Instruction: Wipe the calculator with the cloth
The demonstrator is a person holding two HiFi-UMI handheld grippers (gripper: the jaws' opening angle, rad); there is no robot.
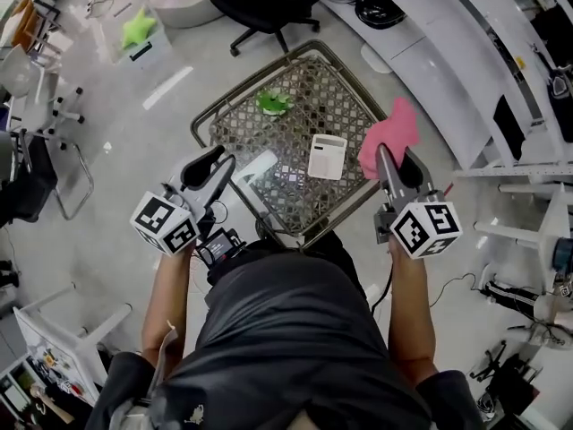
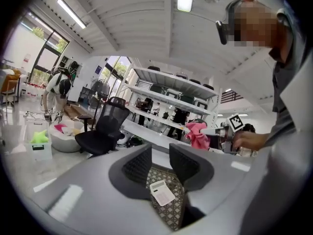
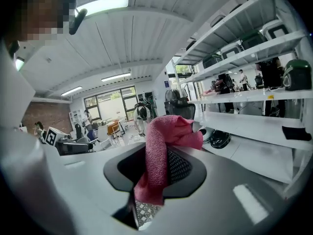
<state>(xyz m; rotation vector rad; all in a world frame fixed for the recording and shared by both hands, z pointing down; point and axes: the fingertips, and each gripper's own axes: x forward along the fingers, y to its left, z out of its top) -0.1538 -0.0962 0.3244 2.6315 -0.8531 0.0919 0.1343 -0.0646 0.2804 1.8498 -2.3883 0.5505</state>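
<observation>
A white calculator (image 1: 327, 156) lies on the patterned top of a small metal-framed table (image 1: 235, 135); the left gripper view shows the calculator (image 2: 162, 192) below and between the jaws. My right gripper (image 1: 387, 157) is shut on a pink cloth (image 1: 390, 134), held above the table's right edge, right of the calculator. In the right gripper view the cloth (image 3: 161, 153) bunches up between the jaws and hangs down. My left gripper (image 1: 219, 161) hovers open at the table's near-left corner, nothing in it.
A green toy (image 1: 272, 102) lies at the table's far side. A black office chair (image 1: 269, 3) stands beyond the table, white shelving (image 1: 466, 52) runs along the right, and a white stool (image 1: 63, 339) stands at the near left.
</observation>
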